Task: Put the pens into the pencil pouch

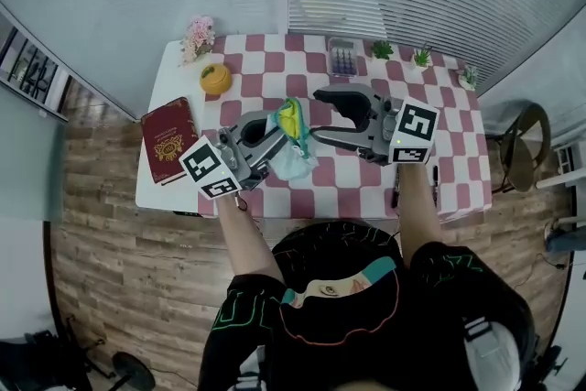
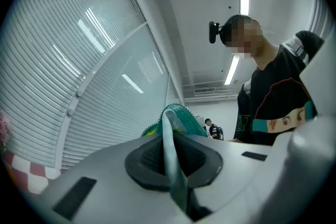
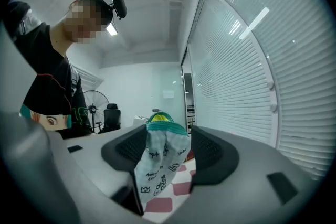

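Observation:
The pencil pouch (image 1: 291, 135) is white with small black drawings, a teal zip edge and a yellow inside, and it is held up above the checked table (image 1: 458, 151). My left gripper (image 1: 267, 140) is shut on the pouch's edge. In the left gripper view the pouch (image 2: 177, 115) rises from between the closed pads of my left gripper (image 2: 172, 159). My right gripper (image 1: 323, 116) stands open just right of the pouch. In the right gripper view the pouch (image 3: 157, 162) hangs between the wide jaws of my right gripper (image 3: 169, 140), and the pads do not press on it. Two dark pens (image 1: 396, 194) lie near the table's front right edge.
A red book (image 1: 168, 140) lies at the table's left end, with a yellow round object (image 1: 216, 79) and pink flowers (image 1: 198, 35) behind it. A calculator (image 1: 343, 59) and small plants (image 1: 382, 49) line the far edge. A chair (image 1: 522, 146) stands to the right.

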